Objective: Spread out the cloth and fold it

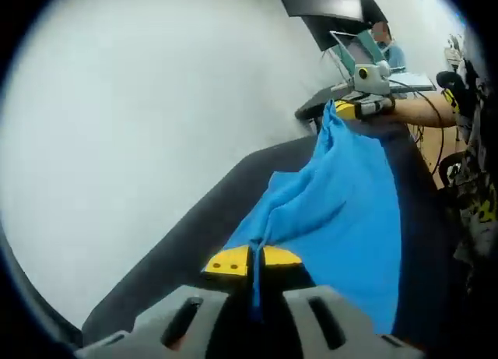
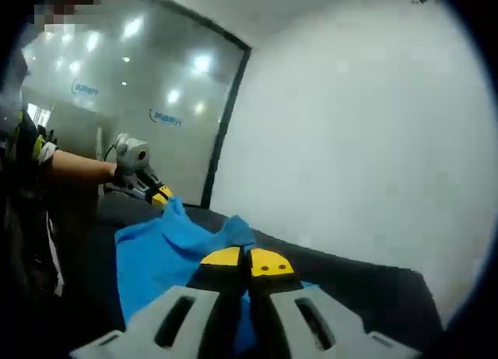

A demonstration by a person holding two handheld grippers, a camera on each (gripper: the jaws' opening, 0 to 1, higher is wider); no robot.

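1. Nearest to us in the left gripper view, the left gripper point(image 1: 256, 262) has its yellow-tipped jaws clamped together on a corner of the blue cloth point(image 1: 342, 219). In the right gripper view, the right gripper point(image 2: 247, 262) is likewise pressed closed on another corner of that cloth point(image 2: 159, 254).
2. The cloth hangs stretched between the two grippers, lifted over the dark table point(image 1: 194, 234), sagging in folds rather than lying flat.
3. We judge the main risk to be a slip: each hold takes only a thin edge of fabric, so a hard pull apart could drag a corner out of the jaws.
4. A second risk, as we read it: lowered while still bunched, the cloth would land creased, and the fold would come out crooked.
5. Farther off, a cluttered desk point(image 1: 420, 82) stands past the table, close enough that a wide swing might catch it.
6. Our count: one cloth, two grippers, one dark table; behind it all a white wall point(image 1: 156, 102) and a glass partition point(image 2: 140, 86).
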